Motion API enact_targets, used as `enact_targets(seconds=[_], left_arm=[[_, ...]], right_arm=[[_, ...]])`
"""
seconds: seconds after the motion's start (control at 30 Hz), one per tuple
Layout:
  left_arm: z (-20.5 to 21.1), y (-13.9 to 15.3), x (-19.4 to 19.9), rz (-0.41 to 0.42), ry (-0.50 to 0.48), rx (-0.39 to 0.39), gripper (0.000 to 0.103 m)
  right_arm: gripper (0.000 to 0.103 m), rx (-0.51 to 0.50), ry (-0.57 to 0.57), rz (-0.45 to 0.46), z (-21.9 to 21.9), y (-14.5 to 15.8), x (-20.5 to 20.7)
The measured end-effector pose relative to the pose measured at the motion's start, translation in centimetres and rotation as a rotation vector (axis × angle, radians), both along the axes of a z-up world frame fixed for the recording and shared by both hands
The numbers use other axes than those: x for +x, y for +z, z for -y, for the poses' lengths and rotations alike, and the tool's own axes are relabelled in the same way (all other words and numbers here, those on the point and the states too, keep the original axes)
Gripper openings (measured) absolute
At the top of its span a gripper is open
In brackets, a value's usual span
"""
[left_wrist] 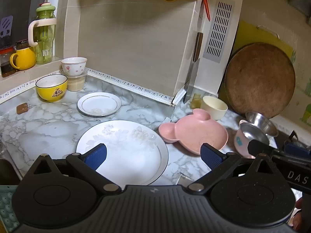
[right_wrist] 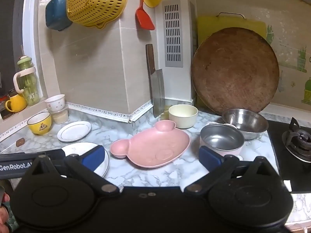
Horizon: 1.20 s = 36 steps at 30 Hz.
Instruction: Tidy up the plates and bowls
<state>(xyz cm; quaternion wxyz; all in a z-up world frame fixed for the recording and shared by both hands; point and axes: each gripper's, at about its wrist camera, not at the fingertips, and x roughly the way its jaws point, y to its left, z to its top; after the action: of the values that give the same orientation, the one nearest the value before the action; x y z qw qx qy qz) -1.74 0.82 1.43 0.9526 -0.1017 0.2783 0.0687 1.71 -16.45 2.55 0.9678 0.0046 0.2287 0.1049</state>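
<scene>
Marble countertop (right_wrist: 159, 174), tiled corner wall (right_wrist: 93, 68), gas stove (right_wrist: 297, 141) at right

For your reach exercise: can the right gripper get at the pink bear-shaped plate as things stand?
Probably yes: the right gripper is open and faces the pink bear-shaped plate, which lies alone on the counter with nothing between.

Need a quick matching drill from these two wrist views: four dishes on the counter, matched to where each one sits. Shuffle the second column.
Things:
1. yellow bowl
2. cream bowl
3. bear-shaped pink plate
4. small white plate

Places:
A. just in front of the cleaver leaning on the wall
B. centre of the counter, between the large white plate and the steel bowls
C. far left, below the window ledge
D. right of the yellow bowl, behind the large white plate

Pairs: 1-C, 2-A, 3-B, 4-D
</scene>
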Motion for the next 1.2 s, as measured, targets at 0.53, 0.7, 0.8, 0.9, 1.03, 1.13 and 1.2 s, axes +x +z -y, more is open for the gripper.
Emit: enact_targets(seconds=[0.53, 0.7, 0.8, 0.9, 1.03, 1.13, 1.2], left_arm=[[-0.13, 0.0, -0.23, -0.011, 0.013, 0.017, 0.103], [-0.4, 0.08, -0.3, -0.014, 0.014, 0.006, 0.103], [-0.33, 0.21, -0.41, 0.0, 0.017, 0.017, 0.103], [-0.47, 0.07, -0.23, -0.013, 0.014, 0.0, 0.103], [-0.59, -0.1, -0.16, -0.019, 0.01, -0.007, 0.103], [-0.56, -0.2, -0.03, -0.029, 0.008, -0.007, 0.103], [-0.56, -0.36, 0.11, -0.039, 0.004, -0.008, 0.103]], right_arm=[[0.103, 0.009, 0.021, -0.018, -0.18, -0.09, 0.27], [0.103, 0.017, 0.028, -0.02, -0.08, -0.12, 0.32], [0.103, 0.018, 0.028, -0.016, -0.17, -0.16, 0.28], [0.103, 0.015, 0.028, -0.014, -0.22, -0.21, 0.25], [0.103, 0.016, 0.025, -0.017, -0.21, -0.27, 0.34], [0.103, 0.026, 0.027, -0.03, -0.08, -0.41, 0.5], [0.103, 0.024, 0.024, -0.032, -0.1, -0.46, 0.52]])
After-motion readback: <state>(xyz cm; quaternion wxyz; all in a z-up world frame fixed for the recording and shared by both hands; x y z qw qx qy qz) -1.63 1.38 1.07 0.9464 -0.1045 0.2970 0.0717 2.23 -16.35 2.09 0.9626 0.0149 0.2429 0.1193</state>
